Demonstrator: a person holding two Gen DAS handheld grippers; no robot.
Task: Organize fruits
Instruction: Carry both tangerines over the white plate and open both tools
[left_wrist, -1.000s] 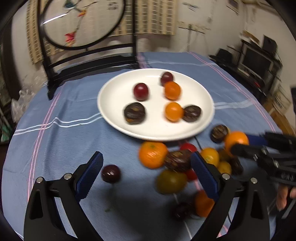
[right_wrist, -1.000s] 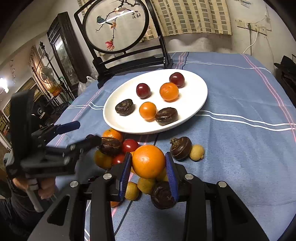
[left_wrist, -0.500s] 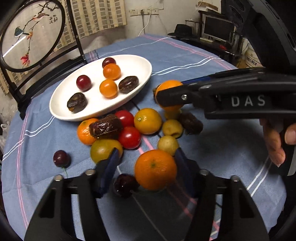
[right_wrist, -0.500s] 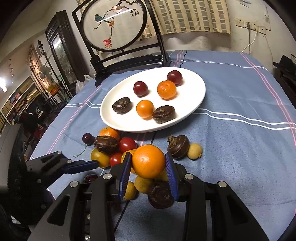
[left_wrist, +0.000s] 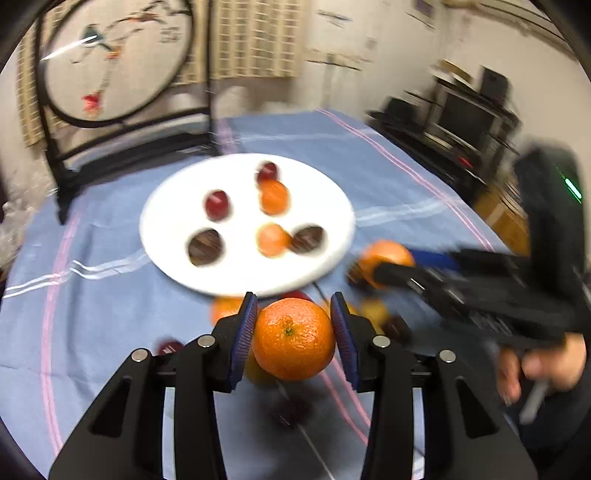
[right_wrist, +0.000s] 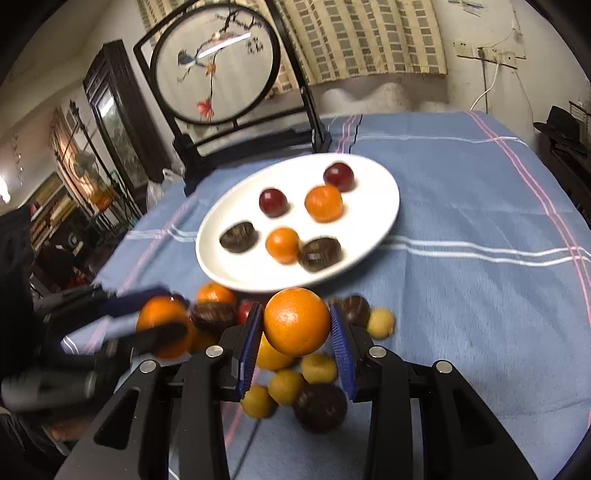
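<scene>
No writing reads in either view; the left gripper (left_wrist: 294, 338), jaws closing, pinches an orange (left_wrist: 293, 339), and the right gripper (right_wrist: 296, 330) pinches another orange (right_wrist: 297, 321).

In the left wrist view the round white plate (left_wrist: 332, 199) and its 6 fruits smear with motion blur. Lower centre, a big orange mandarin (left_wrist: 293, 339) hides most of the loose fruit pile (left_wrist: 373, 314).
</scene>
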